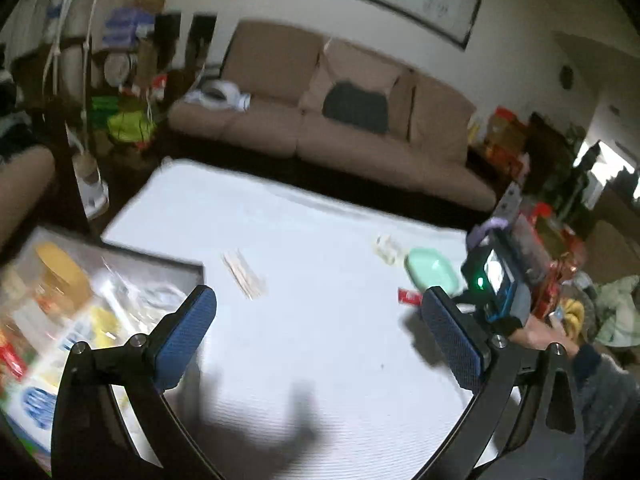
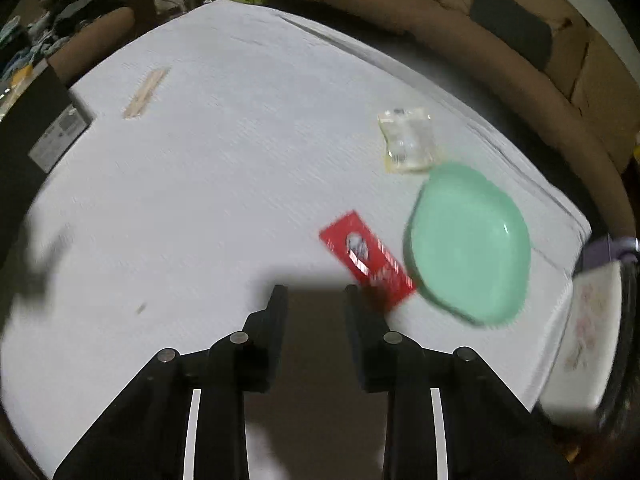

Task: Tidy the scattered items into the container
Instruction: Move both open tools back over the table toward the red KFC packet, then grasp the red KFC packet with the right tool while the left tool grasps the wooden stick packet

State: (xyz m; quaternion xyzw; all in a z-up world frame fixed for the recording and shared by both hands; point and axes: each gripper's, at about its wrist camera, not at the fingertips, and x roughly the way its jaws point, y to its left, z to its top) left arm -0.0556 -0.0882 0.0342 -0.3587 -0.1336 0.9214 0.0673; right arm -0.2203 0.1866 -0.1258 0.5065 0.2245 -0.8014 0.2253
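I had the right gripper [image 2: 316, 292] angled steeply down over the near part of the white-covered tabletop [image 2: 224, 168], its jaws standing at a narrow gap with nothing between them, so I counted it as released and empty. The red sachet [image 2: 366, 258] lay flat just ahead of the right-hand finger, one end touching or slipping under the rim of the mint-green dish [image 2: 470, 242], which sat near the table's right edge. A clear plastic packet [image 2: 406, 144] lay just beyond the dish, toward the far edge, and a bundle of wooden sticks [image 2: 144, 94] lay well apart toward the far left corner. The left gripper [image 1: 318, 338] hung fully spread and empty above the near left part of the table, beside the clear storage box [image 1: 80, 300] off the left edge, which I took for the container and which already held assorted goods. I judged the step in hand to be collecting the red sachet. To do it well, I needed to shift the gripper rightward until the sachet's short width sat between the pads, lower until the tips met the cloth, and close squarely. Because the sachet was thin and flat, I expected a shallow bite to slip, and I intended to avoid nudging the dish.
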